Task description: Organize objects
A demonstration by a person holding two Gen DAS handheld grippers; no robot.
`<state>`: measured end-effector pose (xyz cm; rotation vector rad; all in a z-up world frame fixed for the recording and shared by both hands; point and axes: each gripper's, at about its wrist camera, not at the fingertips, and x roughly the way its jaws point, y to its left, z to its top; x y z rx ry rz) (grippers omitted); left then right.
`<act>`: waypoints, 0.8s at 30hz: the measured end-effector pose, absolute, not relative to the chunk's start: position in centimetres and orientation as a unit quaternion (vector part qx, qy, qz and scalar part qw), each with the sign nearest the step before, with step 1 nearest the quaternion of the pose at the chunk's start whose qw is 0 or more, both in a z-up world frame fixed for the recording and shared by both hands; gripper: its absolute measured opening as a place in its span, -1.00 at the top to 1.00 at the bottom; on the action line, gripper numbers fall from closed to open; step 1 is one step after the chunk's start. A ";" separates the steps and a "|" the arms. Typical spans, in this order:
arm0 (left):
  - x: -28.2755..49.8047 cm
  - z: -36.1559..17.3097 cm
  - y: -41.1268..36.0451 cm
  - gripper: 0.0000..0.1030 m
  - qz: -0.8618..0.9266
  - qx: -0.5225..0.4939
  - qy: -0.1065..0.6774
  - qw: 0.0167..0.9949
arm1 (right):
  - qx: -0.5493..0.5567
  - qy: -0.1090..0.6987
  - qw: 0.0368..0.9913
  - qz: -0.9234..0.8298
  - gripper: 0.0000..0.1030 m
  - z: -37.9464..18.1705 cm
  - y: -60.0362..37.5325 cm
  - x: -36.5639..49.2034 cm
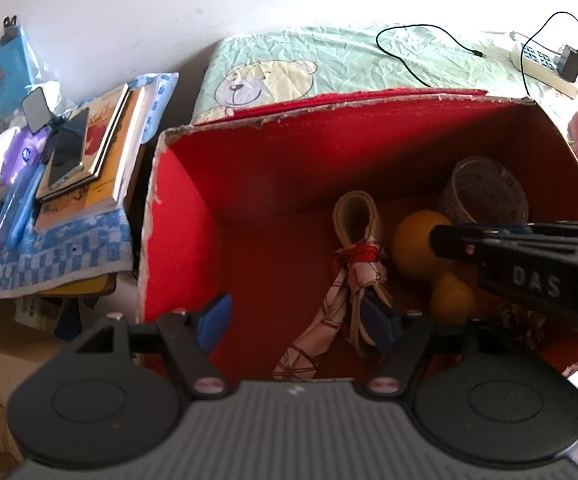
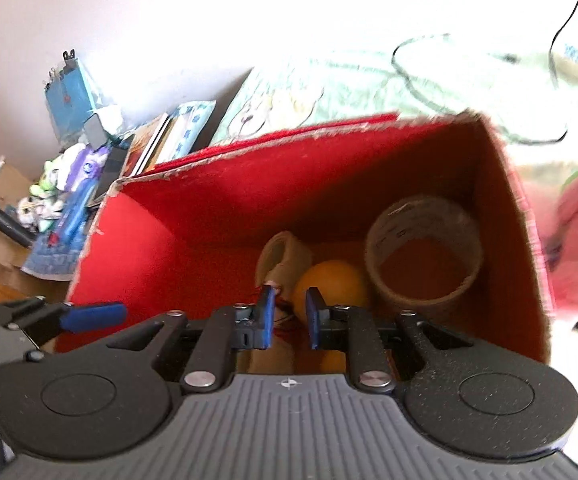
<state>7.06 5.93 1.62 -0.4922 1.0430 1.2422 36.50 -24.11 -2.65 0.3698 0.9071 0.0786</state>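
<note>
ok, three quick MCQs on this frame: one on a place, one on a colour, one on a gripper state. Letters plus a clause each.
1. Where does the tape roll lie?
A. On the book stack
B. In the red box, far right corner
C. On the bed sheet

2. What colour is the ball next to the tape roll?
A. Orange-yellow
B. Green
C. White

3. How does the left gripper stand?
A. Shut on the ball
B. Shut on the tied strap
C. Open, holding nothing

Answers:
1 B, it sits against the box's back and right walls.
2 A, both views show it orange-yellow.
3 C, its blue pads are wide apart with only the box floor and the tied strap seen between them.
</note>
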 end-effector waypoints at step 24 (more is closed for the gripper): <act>9.1 3.3 1.4 -0.47 0.588 -0.183 0.431 0.659 | 0.134 0.377 0.916 0.004 0.25 -0.9 -26.0 30.7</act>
